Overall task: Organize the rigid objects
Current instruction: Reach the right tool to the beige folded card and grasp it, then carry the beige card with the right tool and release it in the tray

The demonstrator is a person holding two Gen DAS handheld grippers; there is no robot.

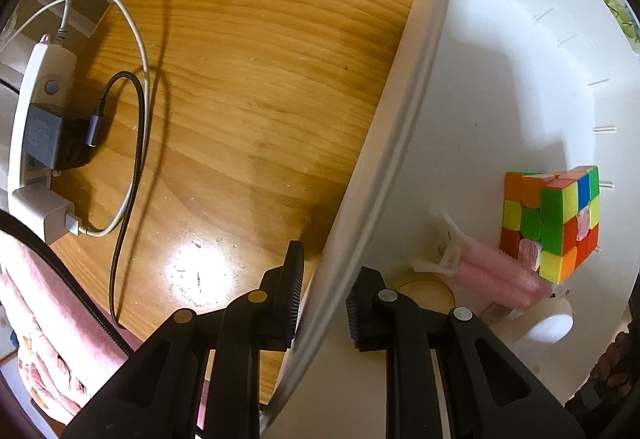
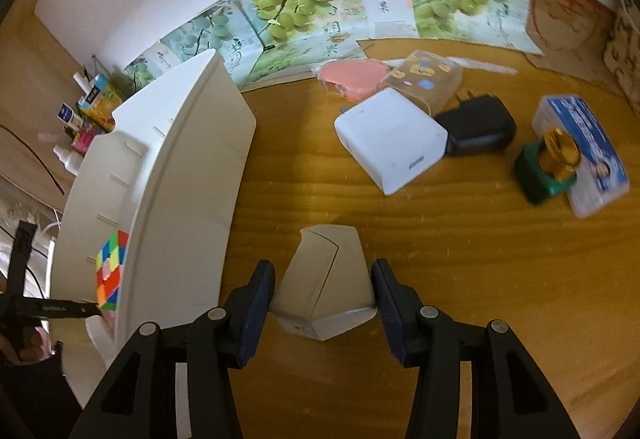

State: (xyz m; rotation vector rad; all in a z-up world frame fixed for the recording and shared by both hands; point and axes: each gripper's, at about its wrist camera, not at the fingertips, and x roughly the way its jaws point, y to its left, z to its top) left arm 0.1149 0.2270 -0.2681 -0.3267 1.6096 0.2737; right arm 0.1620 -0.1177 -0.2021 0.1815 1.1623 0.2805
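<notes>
My left gripper [image 1: 324,291] points down and is shut on the side wall of a white plastic bin [image 1: 404,143], one finger outside and one inside. Inside the bin lie a scrambled colour cube [image 1: 552,223], a pink clip-like piece [image 1: 492,275] and a small white round item [image 1: 548,323]. In the right wrist view, my right gripper [image 2: 323,279] is shut on a white angular block [image 2: 324,279], held just above the wooden table. The bin [image 2: 192,159] stands to its left, with the cube [image 2: 110,271] showing inside.
Further back on the table lie a white charger [image 2: 390,139], a black adapter [image 2: 478,131], a pink case [image 2: 352,79], a clear box [image 2: 424,79], a green-and-gold item [image 2: 548,171] and a blue-white box [image 2: 584,155]. A power strip [image 1: 28,111] with cables sits left of the bin.
</notes>
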